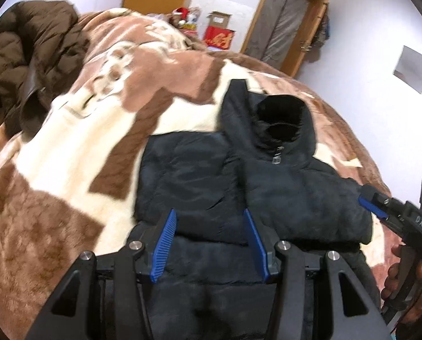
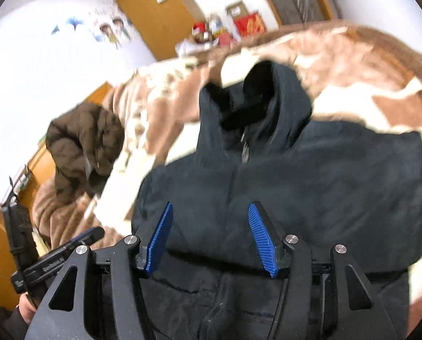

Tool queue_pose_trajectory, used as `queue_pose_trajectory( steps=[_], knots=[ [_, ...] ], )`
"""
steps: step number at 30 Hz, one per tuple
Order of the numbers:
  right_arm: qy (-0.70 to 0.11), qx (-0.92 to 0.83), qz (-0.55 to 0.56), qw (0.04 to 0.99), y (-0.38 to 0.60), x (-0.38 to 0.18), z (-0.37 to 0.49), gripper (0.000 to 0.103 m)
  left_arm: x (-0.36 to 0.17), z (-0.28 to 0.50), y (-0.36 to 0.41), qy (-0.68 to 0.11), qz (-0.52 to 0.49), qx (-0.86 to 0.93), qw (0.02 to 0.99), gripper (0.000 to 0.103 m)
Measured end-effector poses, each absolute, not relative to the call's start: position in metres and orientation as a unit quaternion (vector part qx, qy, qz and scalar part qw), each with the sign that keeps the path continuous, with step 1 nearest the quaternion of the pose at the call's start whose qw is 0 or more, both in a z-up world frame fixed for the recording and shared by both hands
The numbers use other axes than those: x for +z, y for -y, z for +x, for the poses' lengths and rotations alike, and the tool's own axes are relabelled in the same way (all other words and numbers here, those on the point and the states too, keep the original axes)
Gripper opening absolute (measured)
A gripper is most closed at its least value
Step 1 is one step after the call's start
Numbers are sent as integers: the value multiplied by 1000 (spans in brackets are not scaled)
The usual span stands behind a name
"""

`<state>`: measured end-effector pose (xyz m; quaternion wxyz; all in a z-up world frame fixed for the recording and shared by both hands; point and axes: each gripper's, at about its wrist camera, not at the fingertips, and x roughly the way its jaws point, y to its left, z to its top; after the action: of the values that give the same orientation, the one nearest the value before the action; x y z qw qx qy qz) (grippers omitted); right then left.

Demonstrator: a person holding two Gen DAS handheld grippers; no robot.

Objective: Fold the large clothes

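My left gripper (image 1: 209,240) hangs over the near part of the jacket (image 1: 267,187), jaws spread wide with nothing between the blue pads (image 1: 164,250); dark padded fabric shows through the gap. My right gripper (image 2: 211,236) is likewise released, its pads (image 2: 260,239) wide apart above the jacket's front, roughly astride the zip line. In the left view the right gripper (image 1: 392,212) comes in from the right edge, its tip at the jacket's right side; whether it touches the cloth I cannot tell. In the right view the left gripper (image 2: 57,257) sits low at the left, off the jacket's left edge.

The jacket (image 2: 310,187) lies face up on the blanket (image 1: 77,147), hood (image 1: 282,119) pointing away from me. One sleeve (image 1: 188,170) is folded across the chest on the left side, its outer edge running straight along the blanket. The near hem runs under both grippers and out of view.

Bare blanket spreads broadly to the left of the jacket and beyond the hood. A brown coat (image 1: 32,56) is heaped well away at the far left. Past the bed's far edge stand red boxes (image 1: 219,38) and a doorway (image 1: 282,22).
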<state>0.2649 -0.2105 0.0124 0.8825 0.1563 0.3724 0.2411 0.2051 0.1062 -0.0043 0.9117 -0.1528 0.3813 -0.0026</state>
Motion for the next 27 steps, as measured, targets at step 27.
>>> queue_pose_trajectory(
  steps=[27],
  knots=[
    [-478,52,82,873,322,-80,344,49,-88,316,-31,-452,-87,-37,887,51]
  ],
)
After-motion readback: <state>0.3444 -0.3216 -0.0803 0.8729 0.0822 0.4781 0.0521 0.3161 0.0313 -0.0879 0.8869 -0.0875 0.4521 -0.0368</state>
